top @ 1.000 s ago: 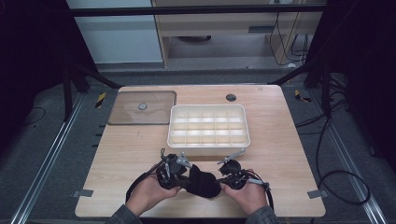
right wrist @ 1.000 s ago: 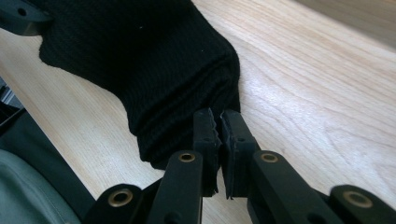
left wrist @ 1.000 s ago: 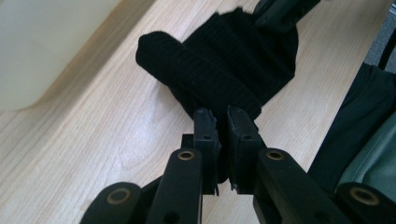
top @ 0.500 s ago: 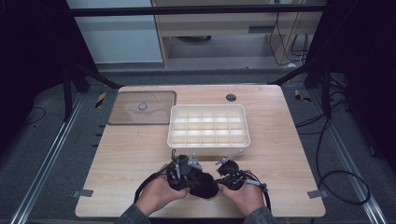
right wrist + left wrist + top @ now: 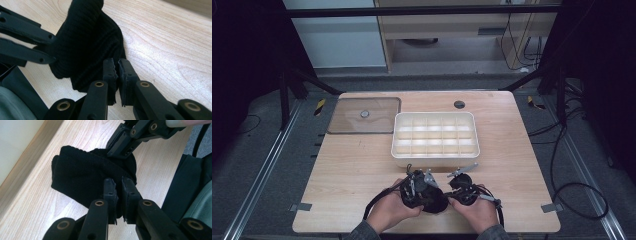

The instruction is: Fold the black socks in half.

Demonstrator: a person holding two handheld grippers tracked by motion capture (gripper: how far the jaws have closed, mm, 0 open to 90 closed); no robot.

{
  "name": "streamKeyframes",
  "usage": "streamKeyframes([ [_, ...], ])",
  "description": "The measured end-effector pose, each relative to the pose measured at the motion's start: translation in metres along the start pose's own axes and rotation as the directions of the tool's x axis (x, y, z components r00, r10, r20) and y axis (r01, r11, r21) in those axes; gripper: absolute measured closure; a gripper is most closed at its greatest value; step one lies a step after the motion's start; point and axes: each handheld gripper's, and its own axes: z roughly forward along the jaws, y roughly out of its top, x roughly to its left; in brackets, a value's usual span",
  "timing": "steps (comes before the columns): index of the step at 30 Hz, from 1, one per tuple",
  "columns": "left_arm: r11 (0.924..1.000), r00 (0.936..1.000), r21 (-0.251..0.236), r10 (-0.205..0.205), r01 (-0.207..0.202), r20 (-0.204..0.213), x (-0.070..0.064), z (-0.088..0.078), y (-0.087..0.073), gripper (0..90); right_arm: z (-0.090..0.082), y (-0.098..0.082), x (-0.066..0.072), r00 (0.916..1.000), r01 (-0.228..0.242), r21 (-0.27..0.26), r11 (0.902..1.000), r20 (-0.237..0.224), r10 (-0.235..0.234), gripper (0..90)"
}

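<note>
The high view shows the two hands close together at the near edge of the wooden table, closer than they were a second ago, when the left hand sat more to the left. Between them lies a black knitted cloth, bunched into a small dark lump. The left gripper and the right gripper are both at this lump. In the left gripper view, the left gripper has its jaws pinched nearly together on a fold at the near edge of the black knitted cloth, and the other tool bites the far side of it. In the right gripper view, the right gripper has its jaws squeezed narrow on the cloth's edge too, and the black knitted cloth rises in a hump off the wood. So it looks like the hands have come together to fold or bunch the cloth. The white tray with little boxes sits just beyond the hands, and the clear lid lies to the tray's left. The cloth is not in the tray yet.
</note>
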Motion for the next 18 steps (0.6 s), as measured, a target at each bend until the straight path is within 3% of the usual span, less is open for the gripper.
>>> streamKeyframes([
  [5,0.9999,0.9998,0.003,0.015,-0.015,-0.016,-0.006,0.004,0.001,82.9,0.0,-0.003,0.001,1.0,-0.004,-0.01,0.9999,0.005,0.004,81.7],
  [10,0.9998,0.9998,0.009,0.016,-0.016,-0.012,-0.009,0.007,0.002,82.9,-0.011,-0.008,0.0,1.0,0.002,-0.052,0.9986,-0.003,-0.002,73.9],
  [18,0.9999,0.9999,0.005,0.015,-0.015,-0.008,-0.009,0.012,0.004,82.6,-0.025,-0.007,-0.008,0.9999,-0.002,-0.099,0.9951,0.011,0.003,78.4],
])
